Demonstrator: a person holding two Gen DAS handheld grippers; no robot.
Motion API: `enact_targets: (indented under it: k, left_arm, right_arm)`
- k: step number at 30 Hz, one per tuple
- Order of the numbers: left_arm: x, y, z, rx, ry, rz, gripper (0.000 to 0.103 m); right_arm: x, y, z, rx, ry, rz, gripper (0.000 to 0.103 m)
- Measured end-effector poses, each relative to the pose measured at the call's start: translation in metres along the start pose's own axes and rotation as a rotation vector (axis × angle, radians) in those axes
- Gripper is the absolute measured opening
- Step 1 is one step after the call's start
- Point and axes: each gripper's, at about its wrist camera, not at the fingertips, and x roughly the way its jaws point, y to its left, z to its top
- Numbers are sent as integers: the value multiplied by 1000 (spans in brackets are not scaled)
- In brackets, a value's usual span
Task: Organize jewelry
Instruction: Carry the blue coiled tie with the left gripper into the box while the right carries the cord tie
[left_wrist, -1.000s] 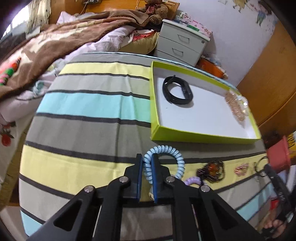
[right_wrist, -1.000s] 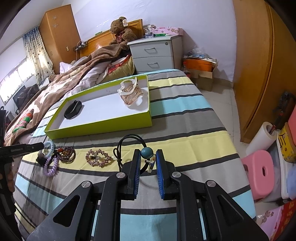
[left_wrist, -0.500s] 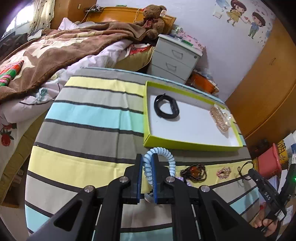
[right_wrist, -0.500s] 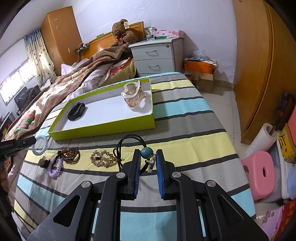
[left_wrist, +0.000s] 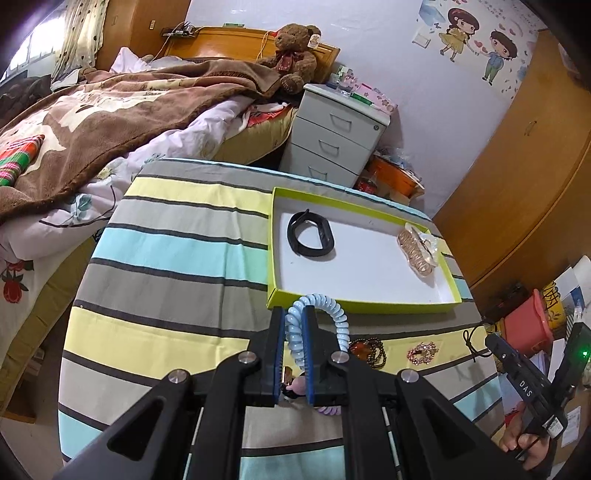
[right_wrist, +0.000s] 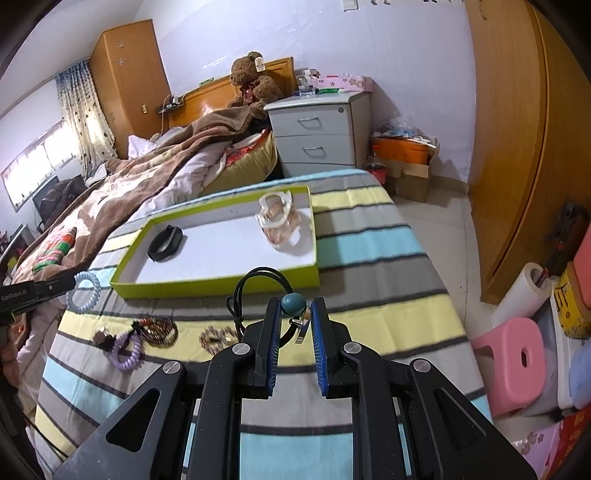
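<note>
My left gripper (left_wrist: 294, 314) is shut on a pale blue spiral hair tie (left_wrist: 341, 319), held above the striped cloth just short of the green box (left_wrist: 360, 307). The tie also shows in the right wrist view (right_wrist: 84, 291). The box holds a black band (left_wrist: 310, 238) and a gold clear-cased bracelet (left_wrist: 417, 251). My right gripper (right_wrist: 293, 308) is shut on a black cord necklace with a teal bead (right_wrist: 293, 303), raised above the cloth in front of the box (right_wrist: 221, 286).
On the cloth lie a purple spiral tie (right_wrist: 127, 349), a dark bead bracelet (right_wrist: 159, 328) and a gold brooch (right_wrist: 218, 338). A bed (left_wrist: 92, 110), grey drawers (left_wrist: 332, 136), a pink stool (right_wrist: 517, 354) and clutter surround the table.
Both grippers have risen and pulled back from the table with their items. The left one lifted the blue tie off the cloth; the right lifted the necklace.
</note>
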Motion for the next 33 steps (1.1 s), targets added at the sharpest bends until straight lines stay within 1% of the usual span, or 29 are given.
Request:
enact_targets:
  k: [8, 17, 22, 31, 33]
  left_arm:
    - [0, -7, 17, 13, -20, -4, 10]
    - [7, -14, 38, 19, -35, -23, 10]
    - [17, -15, 47, 10, -31, -30, 10]
    - [42, -15, 52, 5, 12, -24, 10]
    - [50, -15, 52, 5, 26, -22, 10]
  right_arm:
    - [7, 21, 40, -48, -41, 30, 17]
    - [31, 45, 72, -101, -43, 51, 17]
    - [51, 56, 85, -128, -20, 67, 17]
    - [109, 73, 106, -124, 81, 130, 17]
    - [120, 77, 108, -118, 101, 132, 17]
